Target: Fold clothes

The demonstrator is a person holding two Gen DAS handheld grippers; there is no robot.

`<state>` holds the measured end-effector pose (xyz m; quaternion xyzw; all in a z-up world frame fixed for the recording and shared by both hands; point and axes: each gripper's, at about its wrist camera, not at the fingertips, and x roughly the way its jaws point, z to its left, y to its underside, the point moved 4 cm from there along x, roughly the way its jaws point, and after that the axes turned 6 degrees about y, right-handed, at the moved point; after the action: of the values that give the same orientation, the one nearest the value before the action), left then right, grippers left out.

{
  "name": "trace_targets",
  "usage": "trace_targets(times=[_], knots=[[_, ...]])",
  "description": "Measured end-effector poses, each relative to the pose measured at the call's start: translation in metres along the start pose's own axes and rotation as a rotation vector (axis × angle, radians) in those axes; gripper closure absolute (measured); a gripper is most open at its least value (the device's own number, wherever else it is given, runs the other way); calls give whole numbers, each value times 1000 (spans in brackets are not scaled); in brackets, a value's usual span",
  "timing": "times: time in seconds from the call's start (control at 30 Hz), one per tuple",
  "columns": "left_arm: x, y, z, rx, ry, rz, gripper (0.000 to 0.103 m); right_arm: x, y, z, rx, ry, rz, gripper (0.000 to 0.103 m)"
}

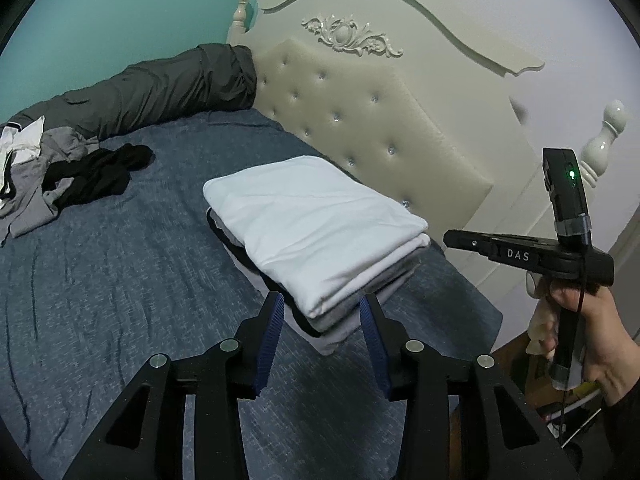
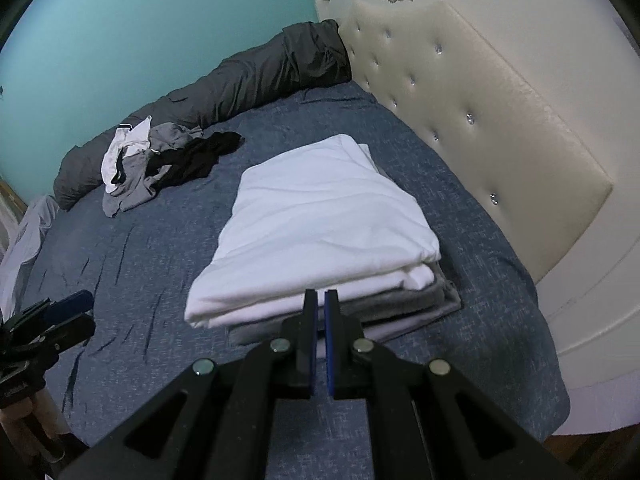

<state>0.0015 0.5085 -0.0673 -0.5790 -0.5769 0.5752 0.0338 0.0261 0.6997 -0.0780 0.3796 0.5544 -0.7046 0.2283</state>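
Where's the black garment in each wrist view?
Left wrist: black garment lies at the left edge, mid-height, on the blue bedspread, beside the grey clothes.
Right wrist: black garment sits upper left of centre, in the same pile.
Shared landmark: the folded white stack.

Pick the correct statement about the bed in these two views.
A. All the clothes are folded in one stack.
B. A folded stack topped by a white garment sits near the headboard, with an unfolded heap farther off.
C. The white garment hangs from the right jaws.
B: the white garment tops the folded stack beside the headboard, while the unfolded heap lies apart.
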Motion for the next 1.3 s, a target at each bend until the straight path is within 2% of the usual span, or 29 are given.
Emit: trace_targets(times=[0.37,0.5,0.57,0.8,0.9,1.13,1.2,1.23,1.27,1.3], knots=[[-32,12,-18,24,5,-22,59,-42,22,8,17,18,-50,100],[-41,16,-24,31,5,-30,54,-57,31,13,28,-2,-67,99],[-46,17,-26,36,5,-34,54,-64,35,15,33,-14,-77,90],[-63,21,-35,61,5,-51,50,-89,48,19,67,-38,-110,84],[-70,24,-38,69,4,-55,49,-100,54,21,82,-48,-124,74],[-87,30,-43,79,4,-71,45,-123,66,25,92,-19,-151,71],[-91,31,-44,80,5,-76,43,-130,70,26,89,-7,-161,63],[-93,32,-45,82,5,-78,42,-133,72,27,90,-7,-166,51],[-95,33,-47,84,6,-80,41,-136,75,28,91,-5,-171,46],[-97,34,-48,86,7,-82,41,-139,77,28,93,-2,-177,45]])
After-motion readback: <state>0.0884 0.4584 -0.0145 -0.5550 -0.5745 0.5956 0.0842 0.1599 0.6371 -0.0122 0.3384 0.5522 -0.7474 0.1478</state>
